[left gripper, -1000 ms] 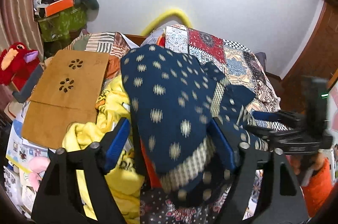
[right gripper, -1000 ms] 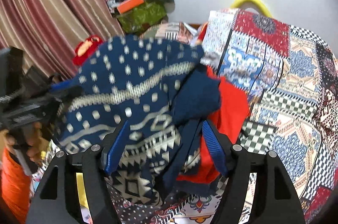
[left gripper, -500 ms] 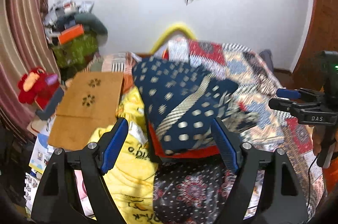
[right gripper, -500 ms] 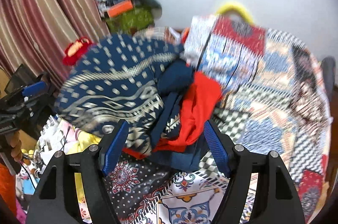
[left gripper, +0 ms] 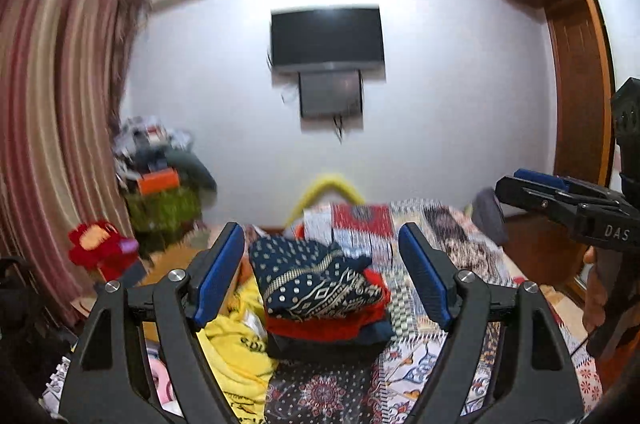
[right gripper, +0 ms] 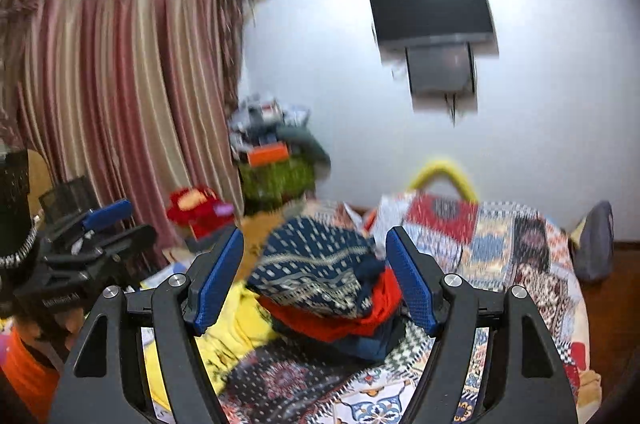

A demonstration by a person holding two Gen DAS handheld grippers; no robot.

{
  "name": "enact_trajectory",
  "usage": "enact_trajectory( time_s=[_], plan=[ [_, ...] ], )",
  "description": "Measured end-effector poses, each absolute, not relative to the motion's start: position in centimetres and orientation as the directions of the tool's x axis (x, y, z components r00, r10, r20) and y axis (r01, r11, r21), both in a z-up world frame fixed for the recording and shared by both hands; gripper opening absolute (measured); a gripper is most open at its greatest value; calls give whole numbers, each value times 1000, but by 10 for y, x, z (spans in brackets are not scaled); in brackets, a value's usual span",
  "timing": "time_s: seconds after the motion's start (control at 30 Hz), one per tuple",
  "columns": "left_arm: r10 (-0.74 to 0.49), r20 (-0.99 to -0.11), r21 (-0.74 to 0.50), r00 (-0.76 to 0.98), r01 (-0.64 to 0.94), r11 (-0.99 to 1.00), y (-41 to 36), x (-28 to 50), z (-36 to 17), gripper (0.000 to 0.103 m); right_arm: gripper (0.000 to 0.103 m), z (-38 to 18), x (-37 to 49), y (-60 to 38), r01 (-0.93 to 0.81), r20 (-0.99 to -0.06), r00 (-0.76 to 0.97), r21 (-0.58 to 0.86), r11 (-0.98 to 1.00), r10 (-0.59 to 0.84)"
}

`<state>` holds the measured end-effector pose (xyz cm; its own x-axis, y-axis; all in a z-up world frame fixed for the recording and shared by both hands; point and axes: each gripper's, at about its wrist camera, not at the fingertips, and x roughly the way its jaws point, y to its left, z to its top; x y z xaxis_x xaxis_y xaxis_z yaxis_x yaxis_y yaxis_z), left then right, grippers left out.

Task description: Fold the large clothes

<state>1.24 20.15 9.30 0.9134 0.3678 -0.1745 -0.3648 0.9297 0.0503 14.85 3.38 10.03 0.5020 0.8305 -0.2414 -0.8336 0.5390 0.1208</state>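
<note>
Navy fabric dotted with cream marks tops the folded clothes stack (left gripper: 320,288), which sits at lower centre of both wrist views on the patchwork bedspread (left gripper: 432,236). Under the navy patterned garment (right gripper: 320,276) lie a red layer (right gripper: 384,304) and a plain dark blue one, edges roughly aligned. A rumpled yellow garment (left gripper: 236,348) lies just beside the stack, toward the lower left of the frame.

The left gripper (left gripper: 322,272) hangs above the bed with its blue-padded fingers (left gripper: 218,272) spread wide apart, holding nothing; the stack shows in the gap between them, apart from both pads. The right gripper (right gripper: 314,274) is likewise released, its fingers (right gripper: 410,282) spread and empty, framing the same stack without touching it. Each gripper shows at the other view's edge: the right one at the right edge of the left view, the left one at the left edge of the right view.

Behind the bed, a dark wall-mounted television (left gripper: 326,38) hangs at upper centre, striped curtains (right gripper: 120,104) fill the left, and a red plush toy (left gripper: 98,244) sits near a cluttered pile (left gripper: 160,184).
</note>
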Motion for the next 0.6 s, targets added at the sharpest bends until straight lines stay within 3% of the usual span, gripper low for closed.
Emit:
enact_trajectory(
  time_s=[0.13, 0.23, 0.3, 0.43, 0.5, 0.6],
  plan=[
    [426, -76, 72, 901, -421, 904, 170, -19, 87, 81, 71, 96, 125, 26, -830, -200, 518, 120, 545, 832],
    [429, -63, 59, 901, -426, 903, 159, -32, 80, 84, 73, 89, 110, 22, -804, -178, 567, 93, 588, 804],
    [457, -46, 67, 888, -454, 889, 154, -36, 76, 90, 81, 85, 105, 21, -785, -168, 597, 79, 614, 784],
    [491, -40, 57, 870, -489, 870, 152, -43, 70, 99, 86, 84, 98, 15, -758, -149, 637, 58, 649, 757],
    [491, -58, 44, 869, -489, 871, 156, -42, 68, 101, 98, 84, 99, 14, -744, -147, 652, 61, 665, 744],
    [510, -65, 49, 858, -508, 860, 158, -41, 65, 101, 103, 83, 98, 12, -727, -134, 673, 55, 684, 727]
  ],
)
